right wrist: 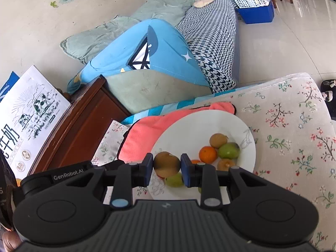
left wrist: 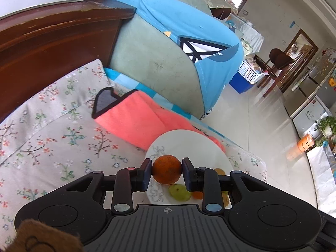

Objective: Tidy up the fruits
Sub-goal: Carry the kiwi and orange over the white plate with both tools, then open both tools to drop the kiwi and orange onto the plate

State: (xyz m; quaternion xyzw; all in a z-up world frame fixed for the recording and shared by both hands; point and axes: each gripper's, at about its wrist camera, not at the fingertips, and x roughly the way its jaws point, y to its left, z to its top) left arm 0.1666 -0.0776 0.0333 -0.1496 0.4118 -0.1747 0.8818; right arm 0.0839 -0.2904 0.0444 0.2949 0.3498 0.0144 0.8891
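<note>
In the left wrist view my left gripper is shut on an orange, held just above the near rim of a white plate. A green fruit lies on the plate below it. In the right wrist view my right gripper is shut on a brown kiwi-like fruit over the same plate. On that plate lie an orange, a brown fruit, a green fruit, another brown fruit and a green fruit partly hidden by the fingers.
The plate rests on a floral cushion beside a pink cloth. A wooden cabinet with a milk carton box stands to the left. A sofa with a blue cover lies beyond; tiled floor to the right.
</note>
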